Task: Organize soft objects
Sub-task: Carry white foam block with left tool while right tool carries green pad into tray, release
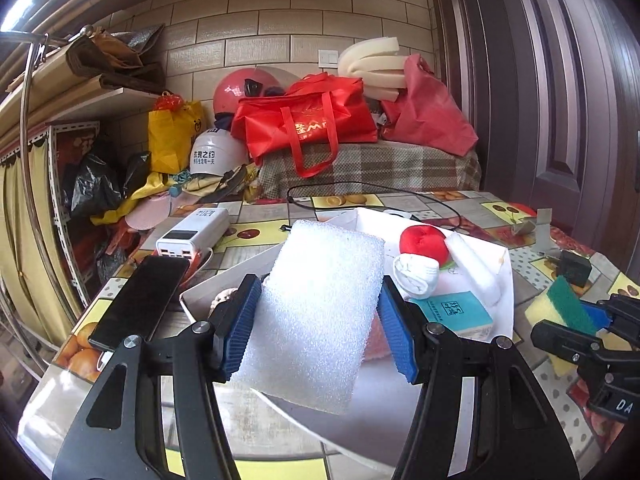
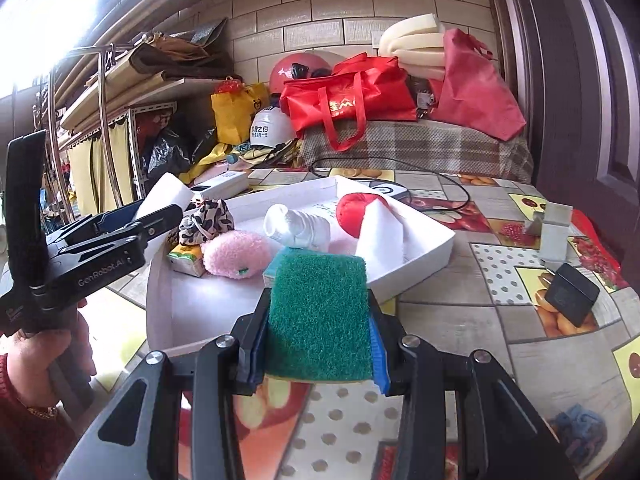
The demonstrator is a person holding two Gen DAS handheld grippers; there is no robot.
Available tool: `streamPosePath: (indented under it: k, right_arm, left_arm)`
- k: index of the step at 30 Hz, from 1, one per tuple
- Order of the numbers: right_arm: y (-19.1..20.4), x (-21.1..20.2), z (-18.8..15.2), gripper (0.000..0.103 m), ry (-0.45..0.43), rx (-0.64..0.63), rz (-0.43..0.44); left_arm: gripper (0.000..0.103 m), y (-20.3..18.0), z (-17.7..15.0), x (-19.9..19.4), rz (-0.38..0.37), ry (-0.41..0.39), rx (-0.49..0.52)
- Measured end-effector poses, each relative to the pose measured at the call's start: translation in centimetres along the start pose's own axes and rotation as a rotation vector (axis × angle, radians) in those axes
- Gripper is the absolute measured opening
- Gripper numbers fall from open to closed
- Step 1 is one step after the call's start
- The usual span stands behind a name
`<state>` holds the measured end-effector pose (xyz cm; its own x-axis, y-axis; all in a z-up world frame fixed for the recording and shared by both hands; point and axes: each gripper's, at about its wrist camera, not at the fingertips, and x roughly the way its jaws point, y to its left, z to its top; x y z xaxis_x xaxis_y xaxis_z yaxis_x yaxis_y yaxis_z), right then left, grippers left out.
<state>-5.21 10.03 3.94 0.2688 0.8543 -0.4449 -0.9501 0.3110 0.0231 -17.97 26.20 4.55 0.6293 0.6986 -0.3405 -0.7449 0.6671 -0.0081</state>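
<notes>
The patterned table (image 2: 500,280) is carrying a white tray (image 2: 420,252) that is holding soft items. The left gripper (image 1: 316,320) is clamping a white foam block (image 1: 320,312) between its blue pads, holding it above the tray's near-left portion. The right gripper (image 2: 318,344) is clamping a green-faced yellow sponge (image 2: 320,312) just at the tray's near edge. Inside the tray, a red cloth ball (image 1: 422,242), a pink plush piece (image 2: 236,254), a rolled white sock (image 1: 416,276) and a leopard-print scrunchie (image 2: 206,220) are lying close together.
</notes>
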Motion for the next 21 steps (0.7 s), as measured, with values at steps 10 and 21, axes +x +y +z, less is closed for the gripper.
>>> streamPosePath:
  k: [10,21]
  right_arm:
    - [2.0,6.7,3.3,0.041,0.023,0.012,-0.039]
    - [-0.4,9.9,3.9,0.042,0.104,0.146,-0.052]
  left_arm:
    - [0.059,1.5,1.1,4.3,-0.039,0.094,-0.151]
    - [0.062,-0.5,1.6,5.1,0.017,0.092,-0.068]
